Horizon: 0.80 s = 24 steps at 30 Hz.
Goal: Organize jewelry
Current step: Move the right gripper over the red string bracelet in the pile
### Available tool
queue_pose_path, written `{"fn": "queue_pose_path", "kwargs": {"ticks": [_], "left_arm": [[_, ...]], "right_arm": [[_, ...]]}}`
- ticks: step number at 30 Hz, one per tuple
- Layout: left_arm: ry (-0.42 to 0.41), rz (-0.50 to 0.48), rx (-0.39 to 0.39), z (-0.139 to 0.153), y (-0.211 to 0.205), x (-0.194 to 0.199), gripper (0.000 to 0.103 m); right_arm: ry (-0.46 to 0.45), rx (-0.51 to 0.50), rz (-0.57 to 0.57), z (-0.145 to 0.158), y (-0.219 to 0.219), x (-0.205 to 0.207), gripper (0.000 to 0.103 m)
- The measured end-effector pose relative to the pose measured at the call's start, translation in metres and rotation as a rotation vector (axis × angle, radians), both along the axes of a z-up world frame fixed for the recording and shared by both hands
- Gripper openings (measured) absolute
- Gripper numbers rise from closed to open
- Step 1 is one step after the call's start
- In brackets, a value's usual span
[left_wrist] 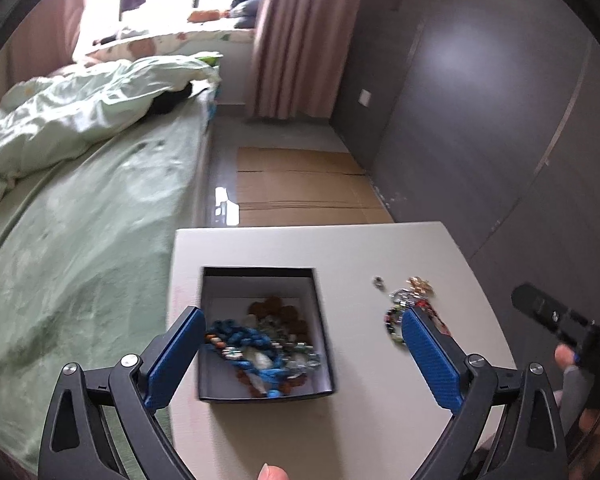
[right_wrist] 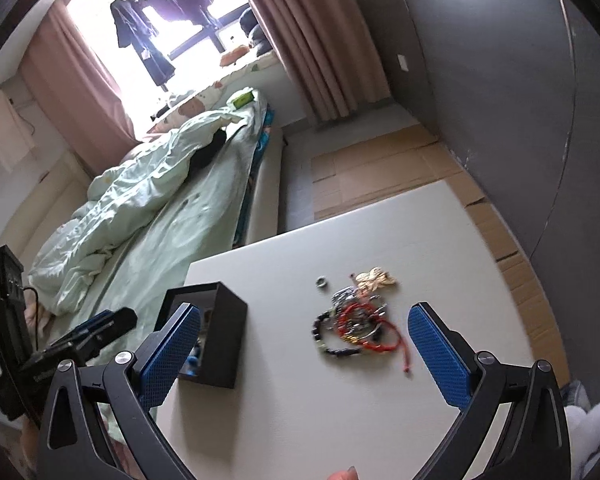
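Left gripper (left_wrist: 302,354) spread wide, blue fingers (left_wrist: 178,354) released and grasping nothing, hovering low in the frame over the near edge of the black box (left_wrist: 266,394). Left finger overlapping the box's left wall, right finger beside the loose pile further right; whether either touches cannot be told. Box open-topped, set at lower centre of the left wrist view on the white bench (left_wrist: 340,248). Inside: a blue braided cord (left_wrist: 252,338) coiled across the middle, brown beads (left_wrist: 274,308) toward the far wall, clear and greenish beads (left_wrist: 302,354) along the right side, all tangled together on the pale floor of the box.

Right gripper (right_wrist: 304,354) likewise spread wide, blue fingers (right_wrist: 438,354) released and empty, low in the right wrist view. Between and just beyond the fingers, a loose pile of jewelry (right_wrist: 354,326) lying on the bare bench: a red cord bracelet (right_wrist: 384,338) trailing toward the lower right, a dark bead bracelet (right_wrist: 332,346) curving along the near left side, silvery chain in the middle. Just past the pile, toward frame centre, a gold flower-shaped piece (right_wrist: 374,278), and to its left a small ring (right_wrist: 322,281) lying apart. Same box seen at lower left of this view, well apart from the pile, partly behind the left finger.

Beyond the bench: a bed (left_wrist: 100,208) with green bedding on the left, flattened cardboard (left_wrist: 300,184) on the floor, pink curtains (left_wrist: 300,40) by a bright window.
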State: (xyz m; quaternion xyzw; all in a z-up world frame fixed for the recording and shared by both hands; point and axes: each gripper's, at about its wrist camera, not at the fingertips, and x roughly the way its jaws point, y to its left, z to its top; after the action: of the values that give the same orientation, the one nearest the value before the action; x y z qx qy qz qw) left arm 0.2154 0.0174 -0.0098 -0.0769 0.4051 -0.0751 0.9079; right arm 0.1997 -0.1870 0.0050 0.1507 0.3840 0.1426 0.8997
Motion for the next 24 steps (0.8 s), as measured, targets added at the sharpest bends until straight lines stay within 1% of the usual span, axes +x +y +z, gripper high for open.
{"fn": "queue_pose_path", "kwargs": {"ticks": [2, 5, 6, 10, 15, 16, 19, 22, 24], "left_arm": [[-0.015, -0.027, 0.016, 0.001, -0.012, -0.001, 0.103], [-0.04, -0.067, 0.04, 0.001, -0.03, -0.002, 0.103], [-0.041, -0.075, 0.039, 0.0, -0.034, -0.002, 0.103], [-0.022, -0.119, -0.017, -0.005, -0.045, 0.004, 0.103], [-0.04, -0.135, -0.002, -0.004, -0.061, 0.007, 0.103], [-0.036, -0.142, -0.01, -0.005, -0.063, 0.008, 0.103], [0.013, -0.158, -0.057, -0.011, -0.069, 0.015, 0.103], [0.043, -0.152, -0.058, -0.015, -0.077, 0.019, 0.103], [0.041, -0.157, -0.057, -0.017, -0.081, 0.021, 0.103]], "right_arm": [[-0.036, -0.012, -0.006, 0.003, -0.008, -0.003, 0.103], [-0.086, -0.038, -0.019, 0.008, -0.02, -0.007, 0.103], [-0.092, -0.046, -0.024, 0.009, -0.023, -0.007, 0.103], [-0.103, -0.058, -0.042, 0.009, -0.037, -0.006, 0.103], [-0.101, -0.067, -0.068, 0.009, -0.052, -0.004, 0.103], [-0.099, -0.065, -0.069, 0.009, -0.057, -0.004, 0.103], [-0.071, -0.064, -0.062, 0.006, -0.066, -0.001, 0.103], [-0.022, -0.066, -0.047, -0.003, -0.07, 0.005, 0.103], [0.027, -0.044, -0.037, -0.012, -0.074, 0.011, 0.101]]}}
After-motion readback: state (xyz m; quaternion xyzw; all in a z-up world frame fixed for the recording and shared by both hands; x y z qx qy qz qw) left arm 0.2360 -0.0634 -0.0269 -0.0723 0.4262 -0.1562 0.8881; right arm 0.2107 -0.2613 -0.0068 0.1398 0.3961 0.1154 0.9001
